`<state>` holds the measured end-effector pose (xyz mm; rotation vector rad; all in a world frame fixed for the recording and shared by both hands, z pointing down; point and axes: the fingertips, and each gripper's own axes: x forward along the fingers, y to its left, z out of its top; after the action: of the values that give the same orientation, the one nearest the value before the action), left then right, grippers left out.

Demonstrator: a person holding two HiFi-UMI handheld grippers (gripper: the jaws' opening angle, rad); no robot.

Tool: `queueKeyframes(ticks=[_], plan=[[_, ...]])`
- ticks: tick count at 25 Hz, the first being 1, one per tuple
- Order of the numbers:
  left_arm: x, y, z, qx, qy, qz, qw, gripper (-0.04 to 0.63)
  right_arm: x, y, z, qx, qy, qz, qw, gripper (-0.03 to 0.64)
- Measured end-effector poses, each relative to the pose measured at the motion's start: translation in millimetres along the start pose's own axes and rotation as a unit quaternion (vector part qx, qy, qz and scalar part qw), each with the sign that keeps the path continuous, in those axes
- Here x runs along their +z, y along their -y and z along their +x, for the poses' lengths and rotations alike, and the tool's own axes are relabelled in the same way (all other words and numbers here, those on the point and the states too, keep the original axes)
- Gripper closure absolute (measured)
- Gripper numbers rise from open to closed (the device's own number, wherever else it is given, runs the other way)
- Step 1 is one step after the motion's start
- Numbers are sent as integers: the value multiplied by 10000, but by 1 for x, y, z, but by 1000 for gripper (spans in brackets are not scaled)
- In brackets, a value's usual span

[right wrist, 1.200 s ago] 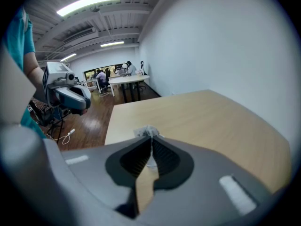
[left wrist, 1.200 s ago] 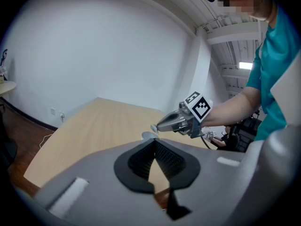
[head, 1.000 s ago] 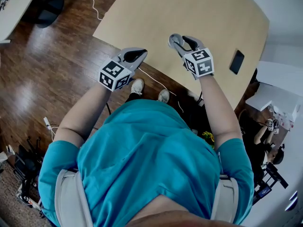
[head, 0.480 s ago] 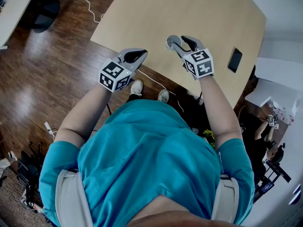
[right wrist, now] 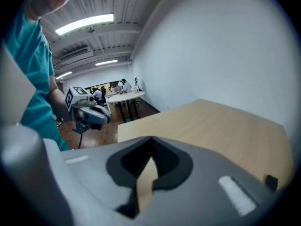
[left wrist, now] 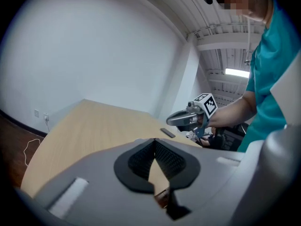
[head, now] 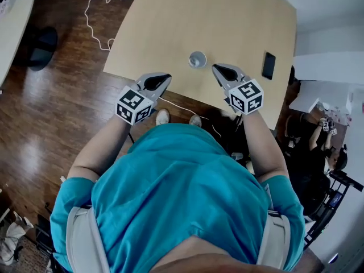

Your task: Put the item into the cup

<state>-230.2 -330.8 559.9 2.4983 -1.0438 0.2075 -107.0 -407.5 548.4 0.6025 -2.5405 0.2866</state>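
A small grey cup [head: 197, 59] stands upright on the tan table [head: 227, 16], near its front edge; I cannot tell what is inside it. My right gripper [head: 220, 70] hovers just right of the cup and apart from it. Its jaws have just been closing and are now shut with nothing between them, as the right gripper view [right wrist: 151, 138] also shows. My left gripper [head: 160, 79] hangs at the table's front edge, left of the cup, shut and empty [left wrist: 154, 140]. No loose item is in view.
A black phone [head: 268, 65] lies on the table to the right of the cup. A white cable [head: 96, 16] trails over the wooden floor at the left. People sit at another table [right wrist: 123, 96] farther off in the room.
The right gripper stood with wide jaws at the cup; now it has drawn back toward me, risen and shut, and the cup stands alone. The left gripper has barely moved.
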Motion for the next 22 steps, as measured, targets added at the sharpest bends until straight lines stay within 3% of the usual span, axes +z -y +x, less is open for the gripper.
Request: queueKeyframes(ticks=[9, 14, 22], plan=[[5, 38, -5, -607, 186, 337, 9974, 591, -11, -25, -112, -767, 381, 361, 9957, 615], [23, 79, 2, -920, 247, 559, 9939, 591, -21, -32, -170, -1091, 592, 516, 9909, 615], [30, 166, -14, -707, 448, 841, 9929, 591, -57, -64, -263, -1152, 987, 402, 9876, 615]])
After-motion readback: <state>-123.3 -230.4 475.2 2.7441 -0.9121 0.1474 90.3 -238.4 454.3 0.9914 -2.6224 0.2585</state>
